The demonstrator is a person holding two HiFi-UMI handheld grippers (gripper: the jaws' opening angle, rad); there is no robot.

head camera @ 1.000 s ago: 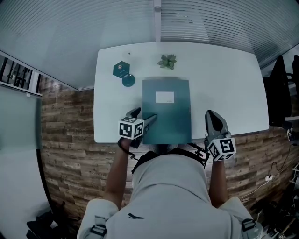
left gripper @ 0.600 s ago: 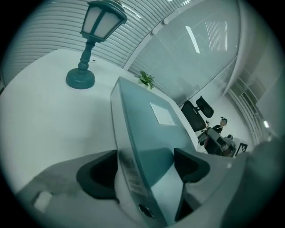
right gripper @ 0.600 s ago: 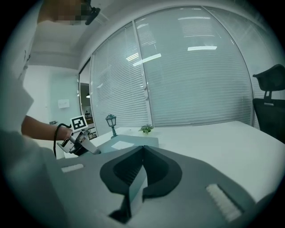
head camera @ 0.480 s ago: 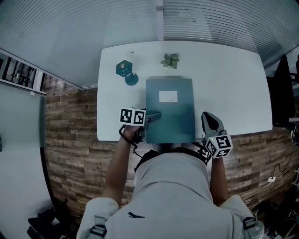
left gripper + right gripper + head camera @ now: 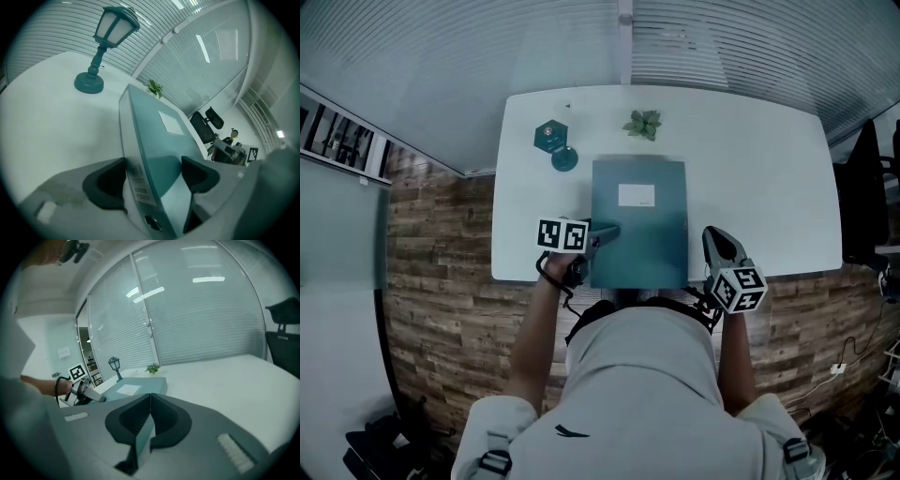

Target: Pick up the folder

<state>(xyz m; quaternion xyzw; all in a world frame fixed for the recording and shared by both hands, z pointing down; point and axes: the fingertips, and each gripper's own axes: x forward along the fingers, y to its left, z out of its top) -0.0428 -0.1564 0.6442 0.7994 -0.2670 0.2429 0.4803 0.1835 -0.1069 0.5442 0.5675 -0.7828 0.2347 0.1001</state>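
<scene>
A teal folder (image 5: 639, 225) with a white label lies on the white table (image 5: 750, 169), its near edge close to the table's front. My left gripper (image 5: 605, 232) is at the folder's near left corner. In the left gripper view its jaws (image 5: 153, 176) straddle the folder (image 5: 154, 140): one pad lies against the white labelled spine, the other on the teal cover. My right gripper (image 5: 718, 236) is shut and empty, off the folder's right side near the table's front edge. In the right gripper view its jaws (image 5: 150, 397) meet, with the folder (image 5: 136, 386) ahead to the left.
A small teal lantern lamp (image 5: 553, 142) stands at the back left and a little green plant (image 5: 642, 123) behind the folder. Black office chairs (image 5: 862, 187) stand to the table's right. Frosted glass partitions run behind the table.
My left gripper has rolled at the folder's left corner while staying in place. My right gripper has sunk towards the table's front edge. The folder lies about where it was.
</scene>
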